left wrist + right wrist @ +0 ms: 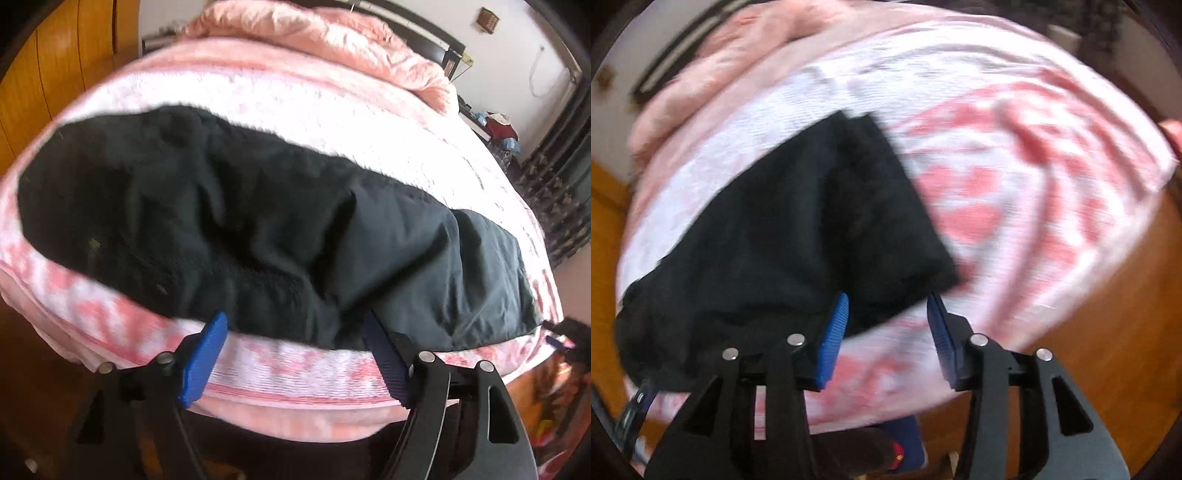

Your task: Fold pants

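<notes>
Black pants lie lengthwise across a pink-and-white bed, along its near edge. In the left wrist view my left gripper is open, its blue fingers at the pants' near edge, nothing held. The right gripper shows small at the far right by the pants' end. In the blurred right wrist view the pants run away to the left, and my right gripper is open with its fingers straddling the pants' near corner, not closed on it.
A crumpled pink duvet is piled at the bed's far side. An orange wooden wardrobe stands on the left. Cluttered items and a dark curtain are at the right. Wooden floor lies beyond the bed's edge.
</notes>
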`<control>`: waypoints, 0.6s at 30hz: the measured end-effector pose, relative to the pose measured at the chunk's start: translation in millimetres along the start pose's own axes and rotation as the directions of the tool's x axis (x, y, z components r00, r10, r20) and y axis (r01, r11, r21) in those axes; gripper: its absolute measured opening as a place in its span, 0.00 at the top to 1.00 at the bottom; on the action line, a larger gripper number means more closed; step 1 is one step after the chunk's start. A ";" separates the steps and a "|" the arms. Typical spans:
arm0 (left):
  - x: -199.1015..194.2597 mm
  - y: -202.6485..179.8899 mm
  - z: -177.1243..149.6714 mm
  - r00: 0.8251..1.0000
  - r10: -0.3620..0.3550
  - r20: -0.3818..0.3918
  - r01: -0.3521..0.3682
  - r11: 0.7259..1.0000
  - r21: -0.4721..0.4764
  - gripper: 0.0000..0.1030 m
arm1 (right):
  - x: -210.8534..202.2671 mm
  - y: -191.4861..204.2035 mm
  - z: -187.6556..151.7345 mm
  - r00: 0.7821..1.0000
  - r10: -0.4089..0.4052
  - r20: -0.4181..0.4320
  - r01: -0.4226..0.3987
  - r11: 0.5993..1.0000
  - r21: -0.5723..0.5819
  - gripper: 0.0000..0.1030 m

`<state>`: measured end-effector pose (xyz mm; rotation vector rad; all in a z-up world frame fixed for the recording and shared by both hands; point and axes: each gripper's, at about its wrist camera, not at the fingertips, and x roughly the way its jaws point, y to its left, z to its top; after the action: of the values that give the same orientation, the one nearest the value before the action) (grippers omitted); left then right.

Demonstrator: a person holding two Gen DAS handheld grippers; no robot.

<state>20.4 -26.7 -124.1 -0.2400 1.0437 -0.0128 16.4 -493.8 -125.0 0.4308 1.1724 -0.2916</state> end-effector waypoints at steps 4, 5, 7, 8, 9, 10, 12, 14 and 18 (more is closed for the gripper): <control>-9.8 14.7 4.9 0.994 0.086 0.064 -0.089 0.995 0.046 0.22 | -20.5 -12.2 6.4 0.998 -0.023 0.053 0.019 0.998 0.058 0.52; -9.4 20.2 7.8 0.991 0.109 0.074 -0.113 0.993 0.042 0.22 | -26.1 -9.0 8.3 0.997 -0.002 0.072 -0.001 0.999 0.043 0.52; -10.0 42.8 12.5 0.987 0.141 0.081 -0.141 0.990 -0.003 0.22 | -38.2 12.3 13.5 0.991 0.068 0.111 -0.065 0.997 -0.034 0.49; -9.7 49.7 16.2 0.985 0.150 0.085 -0.148 0.989 -0.028 0.22 | -43.6 34.2 15.7 0.986 0.115 0.122 -0.102 0.989 -0.111 0.48; -8.9 62.1 19.1 0.982 0.167 0.091 -0.162 0.985 -0.060 0.22 | -45.7 50.9 16.8 0.981 0.147 0.123 -0.127 0.979 -0.161 0.48; -7.8 72.1 22.1 0.979 0.183 0.091 -0.176 0.981 -0.080 0.21 | -46.9 71.6 17.2 0.975 0.190 0.114 -0.162 0.961 -0.223 0.48; -5.6 90.7 24.8 0.975 0.207 0.081 -0.199 0.975 -0.099 0.21 | -45.0 125.4 15.9 0.958 0.280 0.061 -0.242 0.904 -0.353 0.48; -1.6 105.4 28.8 0.971 0.228 0.070 -0.219 0.969 -0.118 0.20 | -37.9 172.8 12.6 0.934 0.357 -0.018 -0.328 0.837 -0.438 0.48; 1.2 134.9 31.6 0.970 0.238 0.059 -0.228 0.964 -0.138 0.19 | -8.2 285.6 -1.2 0.878 0.424 -0.222 -0.470 0.675 -0.570 0.48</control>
<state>34.2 110.5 -137.4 -0.2333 0.9934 0.2763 137.4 -241.3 -68.3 0.1389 1.1175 0.5427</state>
